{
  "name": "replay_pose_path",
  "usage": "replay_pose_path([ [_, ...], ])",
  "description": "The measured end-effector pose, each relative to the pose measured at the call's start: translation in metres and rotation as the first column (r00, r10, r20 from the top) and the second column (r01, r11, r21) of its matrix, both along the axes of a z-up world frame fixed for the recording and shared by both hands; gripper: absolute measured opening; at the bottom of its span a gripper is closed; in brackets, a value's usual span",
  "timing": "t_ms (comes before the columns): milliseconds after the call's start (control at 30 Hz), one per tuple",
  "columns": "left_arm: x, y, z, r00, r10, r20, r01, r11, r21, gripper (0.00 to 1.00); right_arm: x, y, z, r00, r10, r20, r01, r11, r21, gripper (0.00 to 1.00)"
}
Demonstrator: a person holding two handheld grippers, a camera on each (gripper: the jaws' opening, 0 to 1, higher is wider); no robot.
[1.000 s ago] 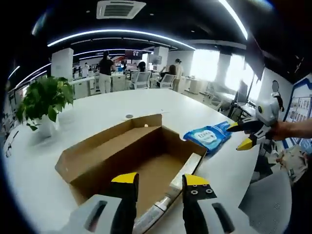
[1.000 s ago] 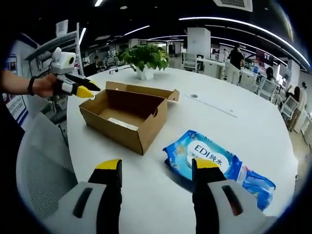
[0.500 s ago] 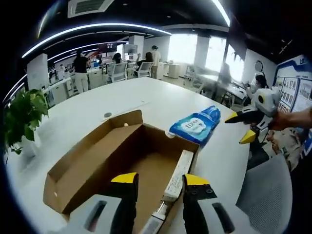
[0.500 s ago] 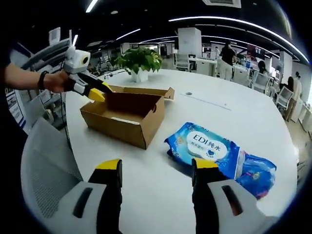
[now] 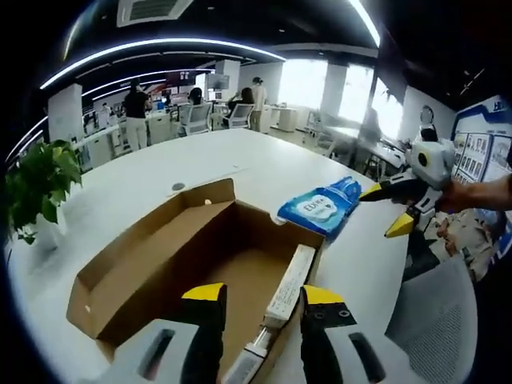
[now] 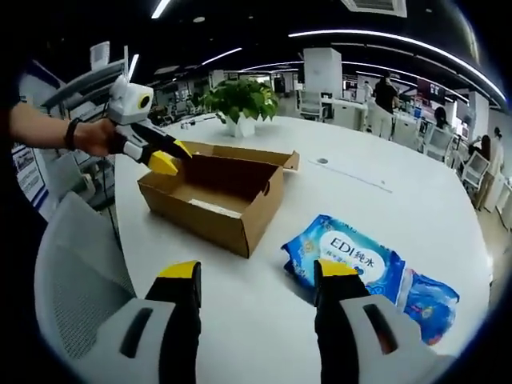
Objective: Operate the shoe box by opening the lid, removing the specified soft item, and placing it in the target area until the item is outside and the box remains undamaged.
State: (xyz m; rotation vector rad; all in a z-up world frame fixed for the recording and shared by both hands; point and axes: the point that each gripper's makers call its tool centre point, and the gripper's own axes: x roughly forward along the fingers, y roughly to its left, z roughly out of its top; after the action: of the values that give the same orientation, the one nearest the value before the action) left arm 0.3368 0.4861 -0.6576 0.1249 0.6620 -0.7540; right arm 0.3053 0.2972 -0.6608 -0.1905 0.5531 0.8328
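An open brown cardboard shoe box (image 5: 168, 264) (image 6: 212, 196) lies on the white round table, its lid folded back. A long white flat item (image 5: 290, 278) (image 6: 214, 208) rests inside along one wall. A blue pack of wet wipes (image 5: 322, 206) (image 6: 360, 260) lies on the table outside the box. My left gripper (image 5: 262, 298) (image 6: 170, 157) hovers open over the box's near edge, nothing between its yellow-tipped jaws. My right gripper (image 6: 258, 274) (image 5: 386, 210) is open above bare table, just short of the blue pack.
A potted green plant (image 5: 40, 180) (image 6: 238, 98) stands on the table beyond the box. A grey mesh chair (image 6: 76, 272) (image 5: 440, 320) sits at the table's edge. Desks, chairs and people fill the office behind.
Both views shifted a little with the hands. In the left gripper view the right gripper has edged closer to the blue pack. Box and pack lie as before.
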Motion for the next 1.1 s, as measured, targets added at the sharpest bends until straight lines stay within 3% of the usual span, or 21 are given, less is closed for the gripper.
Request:
replay_pose_path([
  [133,-0.004,0.001,-0.002,1.0,0.009,-0.004,-0.009,1.0,-0.004,0.37,0.014,0.015,0.006,0.997,0.07,0.02,-0.07,0.997,-0.033,0.52],
  [200,-0.005,0.001,-0.002,1.0,0.013,-0.002,-0.013,1.0,-0.005,0.37,0.024,0.021,0.006,0.993,0.114,0.034,-0.111,0.99,-0.092,0.51],
  [367,-0.009,0.002,-0.003,1.0,0.026,-0.005,-0.026,1.0,-0.017,0.37,0.037,0.051,0.004,0.955,0.29,0.06,-0.273,0.941,-0.201,0.53],
  [667,-0.02,0.008,-0.001,0.998,0.057,-0.005,-0.057,0.998,-0.037,0.37,0.06,0.091,0.001,0.917,0.398,0.025,-0.383,0.895,-0.228,0.51],
  [1000,-0.034,0.012,-0.002,0.996,0.091,-0.01,-0.092,0.994,-0.061,0.37,0.067,0.12,-0.012,0.847,0.53,-0.038,-0.512,0.797,-0.321,0.52],
  [1100,-0.038,0.015,0.0,0.994,0.105,-0.005,-0.106,0.992,-0.07,0.37,0.062,0.125,-0.02,0.81,0.581,-0.084,-0.57,0.744,-0.35,0.54],
])
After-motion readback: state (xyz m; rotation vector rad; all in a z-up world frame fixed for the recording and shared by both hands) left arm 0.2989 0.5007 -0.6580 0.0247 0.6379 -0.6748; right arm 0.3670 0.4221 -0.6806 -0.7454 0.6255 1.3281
